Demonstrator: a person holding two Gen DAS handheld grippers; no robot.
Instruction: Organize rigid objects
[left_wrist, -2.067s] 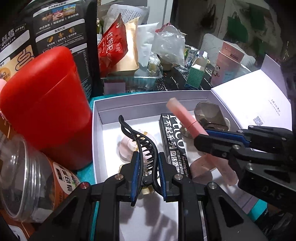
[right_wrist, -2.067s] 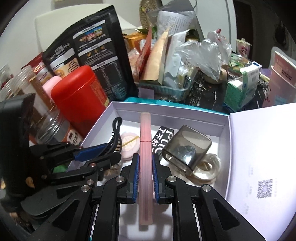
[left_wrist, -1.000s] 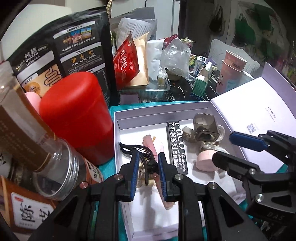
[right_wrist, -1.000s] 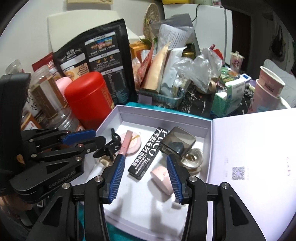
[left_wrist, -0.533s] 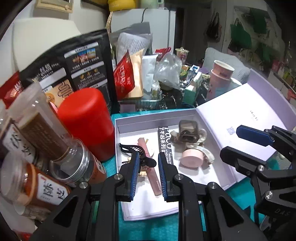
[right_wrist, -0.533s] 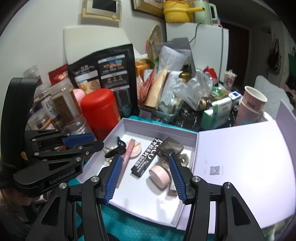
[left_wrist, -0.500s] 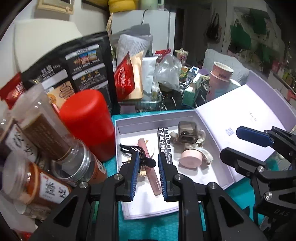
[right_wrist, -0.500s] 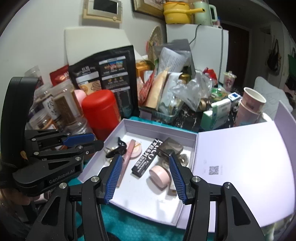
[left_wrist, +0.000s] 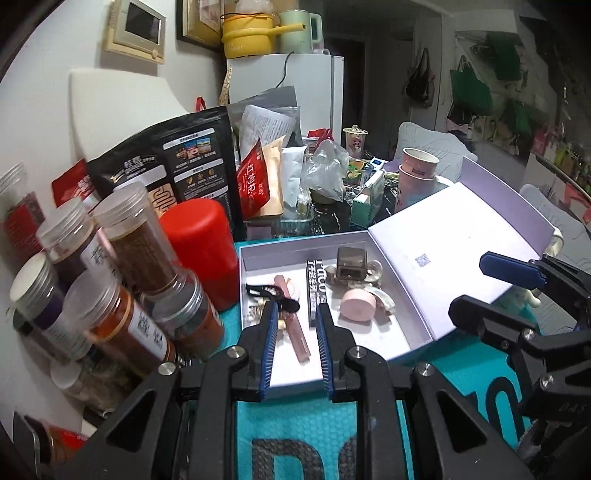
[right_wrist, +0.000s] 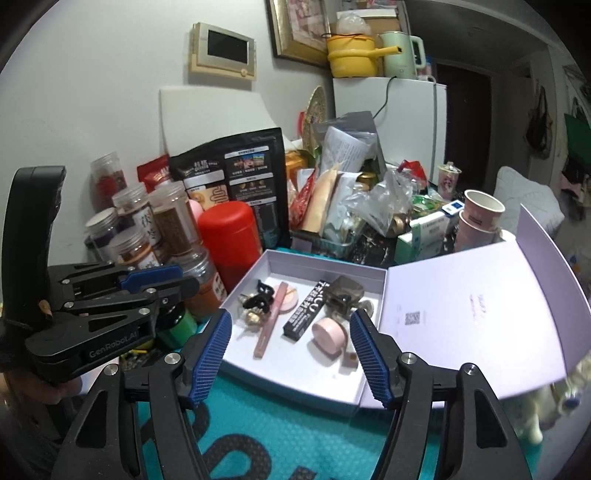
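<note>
Both tools are hanging above the teal mat (right_wrist: 280, 424), short of the white box (right_wrist: 295, 391), which is sitting open with its lid (right_wrist: 480, 314) flipped right. The left tool (left_wrist: 293, 317) is pinched nearly closed, gripping nothing. The right tool (right_wrist: 290, 332) is spreading its jaws wider, with nothing between them. Lying inside the box are the black hair claw (left_wrist: 267, 293), pink tube (right_wrist: 271, 319), black stick box (right_wrist: 304, 310), smoky clip (left_wrist: 351, 262) and pink round case (right_wrist: 328, 336). A red canister (left_wrist: 201, 247) is standing just left of the box.
</note>
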